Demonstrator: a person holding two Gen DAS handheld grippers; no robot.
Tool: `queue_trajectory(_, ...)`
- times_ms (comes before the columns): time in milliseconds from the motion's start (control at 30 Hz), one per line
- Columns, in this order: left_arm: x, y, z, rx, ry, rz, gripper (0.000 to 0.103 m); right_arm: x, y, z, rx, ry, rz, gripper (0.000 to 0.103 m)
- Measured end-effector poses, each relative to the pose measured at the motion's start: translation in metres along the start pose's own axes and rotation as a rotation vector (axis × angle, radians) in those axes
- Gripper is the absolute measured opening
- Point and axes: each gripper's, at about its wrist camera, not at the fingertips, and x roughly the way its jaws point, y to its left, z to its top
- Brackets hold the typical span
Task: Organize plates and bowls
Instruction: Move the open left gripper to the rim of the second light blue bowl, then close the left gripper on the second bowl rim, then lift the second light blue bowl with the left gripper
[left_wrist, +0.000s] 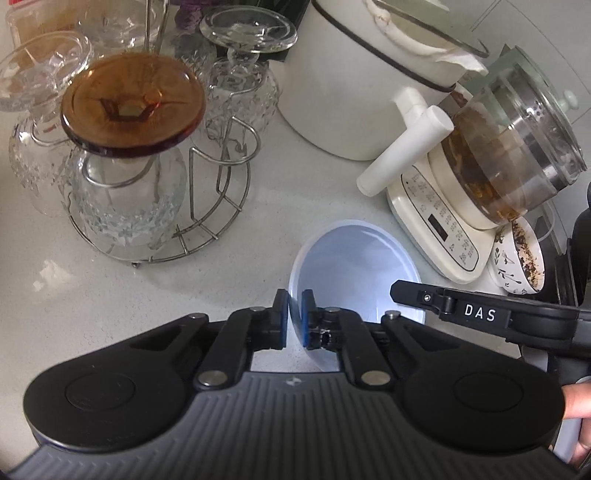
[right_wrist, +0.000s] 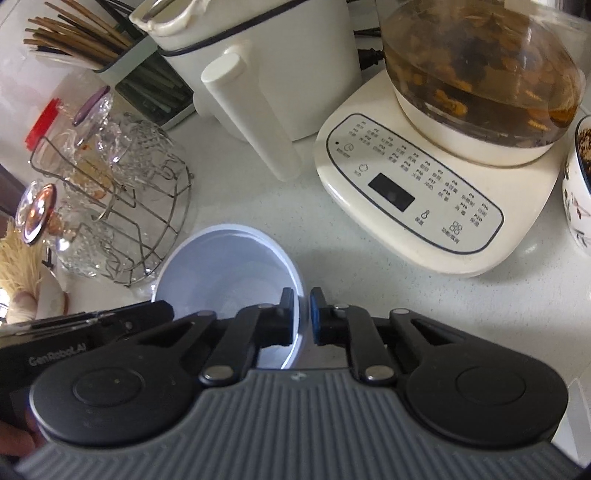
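A pale blue bowl (left_wrist: 356, 269) is held over the white counter between both grippers. My left gripper (left_wrist: 294, 314) is shut on its left rim, one pad inside and one outside. My right gripper (right_wrist: 303, 314) is shut on the bowl (right_wrist: 225, 273) at its right rim in the same way. The right gripper's body shows in the left wrist view (left_wrist: 480, 314), and the left gripper's body shows in the right wrist view (right_wrist: 85, 332). A patterned white bowl (left_wrist: 519, 258) with dark residue stands at the right, beside the kettle base; it also shows in the right wrist view (right_wrist: 578, 192).
A wire rack (left_wrist: 207, 206) with upturned glass cups and an amber lid (left_wrist: 133, 103) stands at the left. A white pot (left_wrist: 354, 74) and a glass tea kettle on a cream base (left_wrist: 443, 221) stand behind. A chopstick holder (right_wrist: 122, 62) stands at the back.
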Motion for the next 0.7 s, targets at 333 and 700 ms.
queue_trajectory(333,-0.030,-0.003,0.006,0.006,-0.064,-0.002,0.008,-0.017,0.008,0.004,-0.008,-0.050,0.038,0.011)
queue_trajectory(700,-0.082,-0.004,-0.002,-0.046,-0.164,-0.046,0.008,-0.068,0.023,0.012,-0.005,-0.127,0.108,0.011)
